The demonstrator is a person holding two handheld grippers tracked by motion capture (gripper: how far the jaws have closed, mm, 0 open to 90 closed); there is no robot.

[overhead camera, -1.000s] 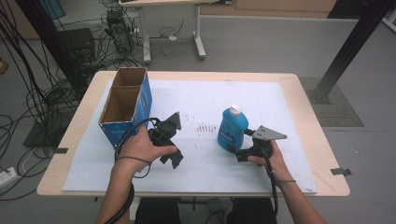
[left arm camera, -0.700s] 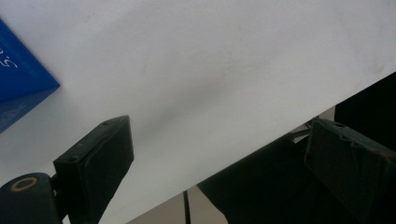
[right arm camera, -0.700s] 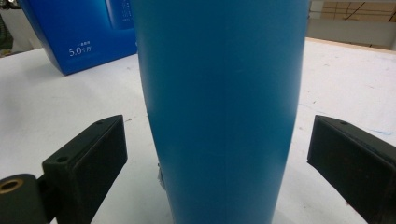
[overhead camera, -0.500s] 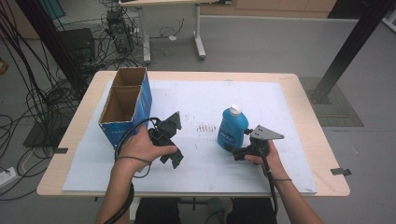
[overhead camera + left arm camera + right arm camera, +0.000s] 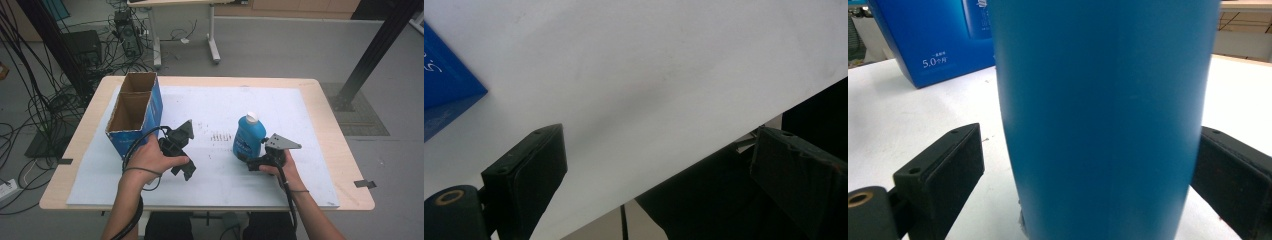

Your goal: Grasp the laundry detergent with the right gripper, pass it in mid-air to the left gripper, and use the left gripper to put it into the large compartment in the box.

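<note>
My right claw is spread either side of the upright bottle on the counter, not yet pinching, while my left claw gapes empty, well apart beside the box.

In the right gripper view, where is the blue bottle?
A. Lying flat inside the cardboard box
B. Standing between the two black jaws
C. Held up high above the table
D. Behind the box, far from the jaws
B: the blue bottle stands upright on the white table cover, with one black jaw on each side of it.
</note>
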